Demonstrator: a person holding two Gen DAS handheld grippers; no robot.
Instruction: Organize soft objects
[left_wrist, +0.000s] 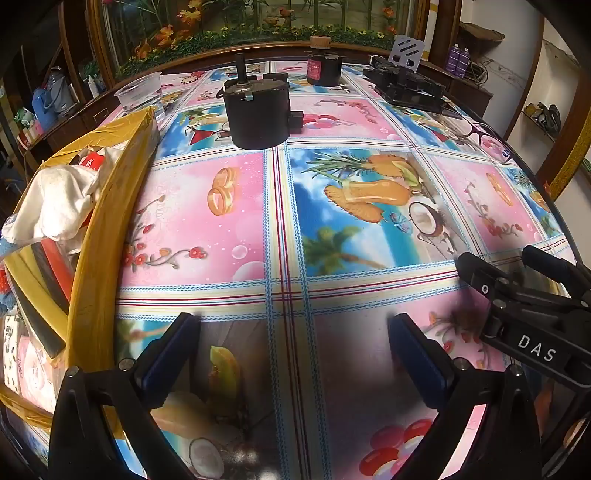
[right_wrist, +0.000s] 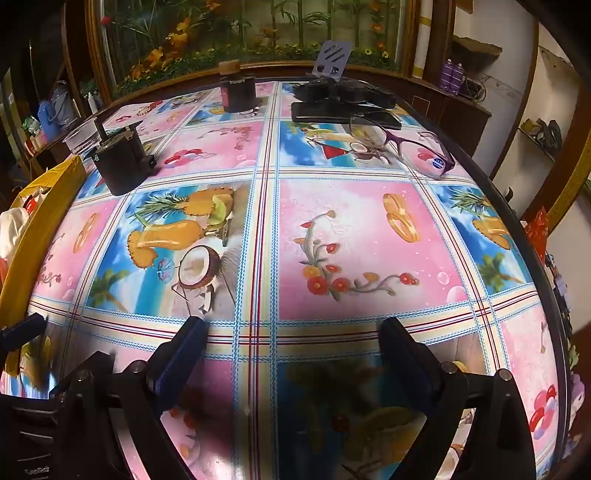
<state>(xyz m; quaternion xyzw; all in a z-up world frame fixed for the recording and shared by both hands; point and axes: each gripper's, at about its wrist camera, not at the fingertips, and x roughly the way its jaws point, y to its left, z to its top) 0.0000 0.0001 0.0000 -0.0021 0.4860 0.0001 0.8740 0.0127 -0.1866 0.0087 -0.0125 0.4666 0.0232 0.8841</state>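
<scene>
Yellow-taped cardboard box (left_wrist: 110, 206) sits at the tabletop's (left_wrist: 332, 295) left edge, holding a white cloth (left_wrist: 55, 199) plus red and pink soft items. Left gripper (left_wrist: 295, 354) and right gripper (right_wrist: 291, 354): jaws apart, nothing between them, above bare tablecloth. A clear plastic cup (left_wrist: 142, 94) stands beyond the box.

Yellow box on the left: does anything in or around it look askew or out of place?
The white cloth is bunched up and hangs over the near corner of the yellow box rather than lying inside. Otherwise nothing looks spilled or damaged; the tablecloth beside it shows nothing odd.
</scene>
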